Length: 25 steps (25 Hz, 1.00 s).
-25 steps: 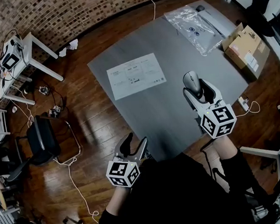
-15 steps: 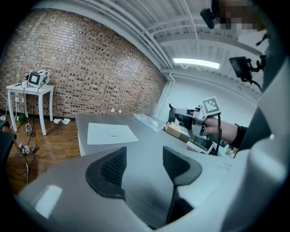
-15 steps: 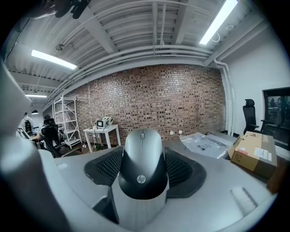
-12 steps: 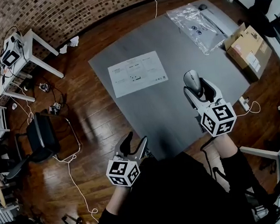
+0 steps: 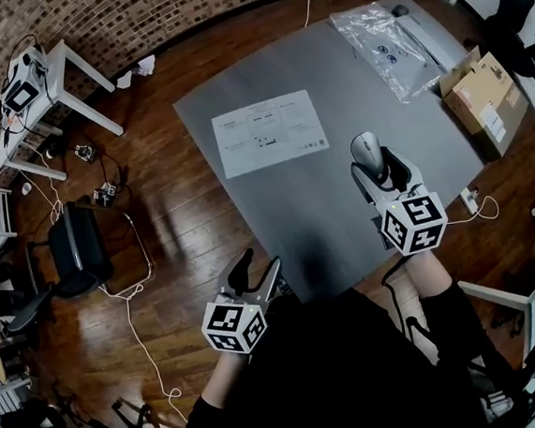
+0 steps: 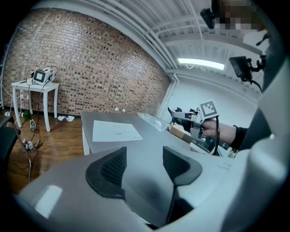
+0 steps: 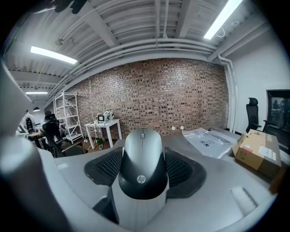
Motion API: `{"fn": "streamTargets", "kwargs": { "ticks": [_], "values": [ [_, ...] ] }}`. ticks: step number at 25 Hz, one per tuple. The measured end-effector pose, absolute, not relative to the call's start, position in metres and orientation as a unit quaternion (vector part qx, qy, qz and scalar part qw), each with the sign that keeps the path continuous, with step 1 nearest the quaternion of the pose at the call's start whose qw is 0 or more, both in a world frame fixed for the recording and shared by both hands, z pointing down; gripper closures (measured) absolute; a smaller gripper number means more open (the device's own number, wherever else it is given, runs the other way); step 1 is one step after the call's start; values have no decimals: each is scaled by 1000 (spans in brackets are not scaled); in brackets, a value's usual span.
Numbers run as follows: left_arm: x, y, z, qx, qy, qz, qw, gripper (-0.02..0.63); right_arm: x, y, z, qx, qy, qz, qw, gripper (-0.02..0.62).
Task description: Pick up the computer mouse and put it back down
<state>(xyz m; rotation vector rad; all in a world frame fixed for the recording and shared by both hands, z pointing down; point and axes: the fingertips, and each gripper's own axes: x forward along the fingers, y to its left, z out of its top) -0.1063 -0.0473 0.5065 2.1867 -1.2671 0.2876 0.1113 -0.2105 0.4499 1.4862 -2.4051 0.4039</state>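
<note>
right gripper view showed the computer mouse [image 7: 141, 167] pinched by its flanks in my right hand-held gripper [image 7: 144, 174], jaws wide, over the tabletop [image 5: 342, 210], 3 o'clock of the paper sheet [image 5: 269, 133]. i judged it light, rigid and slick-shelled, so the side grip suited. the left hand-held gripper [image 6: 144, 165] gaped empty.

Black sleeves [image 5: 447, 321]; both grey hand-held grippers [image 5: 259, 267] [image 5: 376, 164] bear black ribbed pads [image 6: 107, 168] and white cubes [image 5: 233, 327] with square markers
</note>
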Motion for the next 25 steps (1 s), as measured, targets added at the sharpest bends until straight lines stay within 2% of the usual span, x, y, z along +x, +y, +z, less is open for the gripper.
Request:
{"fn": "streamTargets", "kwargs": {
  "ticks": [11,21,25],
  "values": [
    [-113,-47,512,808,-490,112,306,368,97,-232,542,513,-809,187,220,298],
    [-135,-34,521,783,-518,118,324,368,51,-230,636,458,-804,247,286,298],
    [-140,-29,524,776,-524,118,331,368,40,-226,672,436,-796,251,336,298]
  ]
}}
